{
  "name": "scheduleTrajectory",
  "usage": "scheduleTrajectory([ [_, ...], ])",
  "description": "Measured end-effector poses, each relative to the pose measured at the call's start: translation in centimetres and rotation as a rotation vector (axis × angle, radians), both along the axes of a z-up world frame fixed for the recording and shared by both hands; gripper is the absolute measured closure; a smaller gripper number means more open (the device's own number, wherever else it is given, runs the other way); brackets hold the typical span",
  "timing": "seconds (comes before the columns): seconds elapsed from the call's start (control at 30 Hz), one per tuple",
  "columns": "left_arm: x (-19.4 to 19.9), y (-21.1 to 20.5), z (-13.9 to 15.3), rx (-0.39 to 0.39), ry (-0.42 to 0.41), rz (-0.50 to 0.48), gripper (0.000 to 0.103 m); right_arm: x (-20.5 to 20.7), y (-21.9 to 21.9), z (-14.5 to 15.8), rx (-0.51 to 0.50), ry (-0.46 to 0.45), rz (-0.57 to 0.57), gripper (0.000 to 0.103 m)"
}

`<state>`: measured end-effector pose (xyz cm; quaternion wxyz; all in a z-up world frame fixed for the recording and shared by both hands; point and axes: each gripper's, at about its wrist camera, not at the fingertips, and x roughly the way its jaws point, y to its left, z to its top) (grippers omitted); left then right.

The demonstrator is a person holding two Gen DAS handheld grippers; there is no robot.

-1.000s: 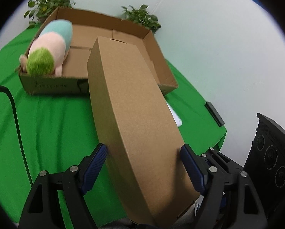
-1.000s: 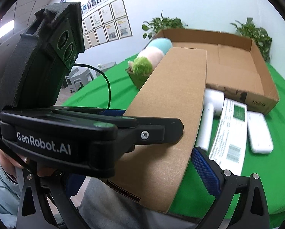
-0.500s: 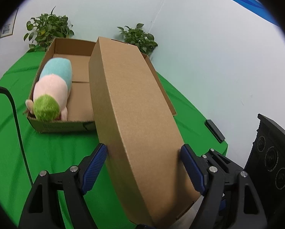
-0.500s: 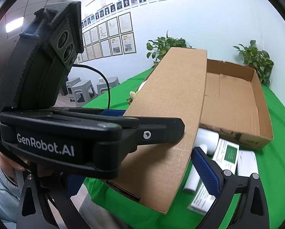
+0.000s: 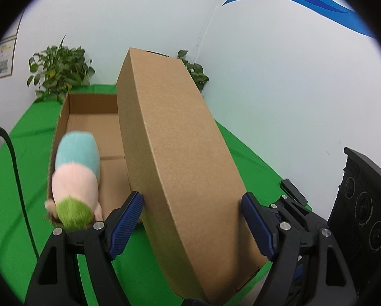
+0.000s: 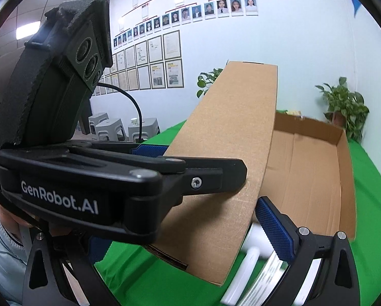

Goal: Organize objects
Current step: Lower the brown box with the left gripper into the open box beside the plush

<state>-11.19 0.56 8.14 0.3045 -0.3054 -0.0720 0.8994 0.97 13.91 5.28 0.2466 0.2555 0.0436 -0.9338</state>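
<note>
A long brown cardboard box (image 5: pixel 180 140) is held up off the green table. My left gripper (image 5: pixel 191 199) is shut on its near end, one blue pad on each side. In the right wrist view the same box (image 6: pixel 236 127) runs between the fingers of my right gripper (image 6: pixel 185 237). The right blue pad (image 6: pixel 272 227) lies against the box's edge, while the left gripper's body hides the other pad. Beyond it stands an open cardboard tray (image 5: pixel 93 102). A plush toy (image 5: pixel 75 173) with a green head, pink middle and teal end lies along its left wall.
White items, blurred (image 6: pixel 254 262), lie on the green cloth (image 6: pixel 374 191) under the held box. A black flat object (image 5: pixel 292 188) lies near the table's right edge. Potted plants (image 5: pixel 60 74) line the back wall. A black cable (image 5: pixel 14 158) crosses the left.
Both grippers have risen together with the long box. The tray, the plush toy and the table now sit lower in both views, with more wall showing.
</note>
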Motion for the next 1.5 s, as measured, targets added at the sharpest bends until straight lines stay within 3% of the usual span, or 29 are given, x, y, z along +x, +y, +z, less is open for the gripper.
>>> scheduleTrajectory([
  [0.3, -4.7, -0.3, 3.1, -0.035, 0.028, 0.011, 0.024, -5.5, -0.6, 4.0, -0.008, 0.034, 0.021, 0.002],
  [0.47, -7.3, 0.8, 2.9, -0.109, 0.041, 0.036, 0.024, -9.4, -0.4, 4.6, -0.036, -0.002, 0.018, 0.003],
  [0.6, -9.5, 1.0, 1.7, -0.109, 0.017, 0.029, 0.024, -12.0, 0.0, 4.1, -0.044, -0.021, 0.014, 0.003],
  [1.03, -15.4, 1.6, -4.6, -0.14, -0.118, 0.019, 0.024, -21.6, 1.7, -2.0, -0.061, -0.162, 0.004, 0.003],
  [1.4, -17.7, 0.8, -10.4, -0.176, -0.265, 0.077, 0.024, -26.6, 0.5, -8.6, -0.098, -0.296, 0.048, 0.003],
  [1.5, -17.7, 0.8, -10.6, -0.197, -0.259, 0.093, 0.033, -27.7, 0.1, -9.8, -0.108, -0.306, 0.048, 0.003],
])
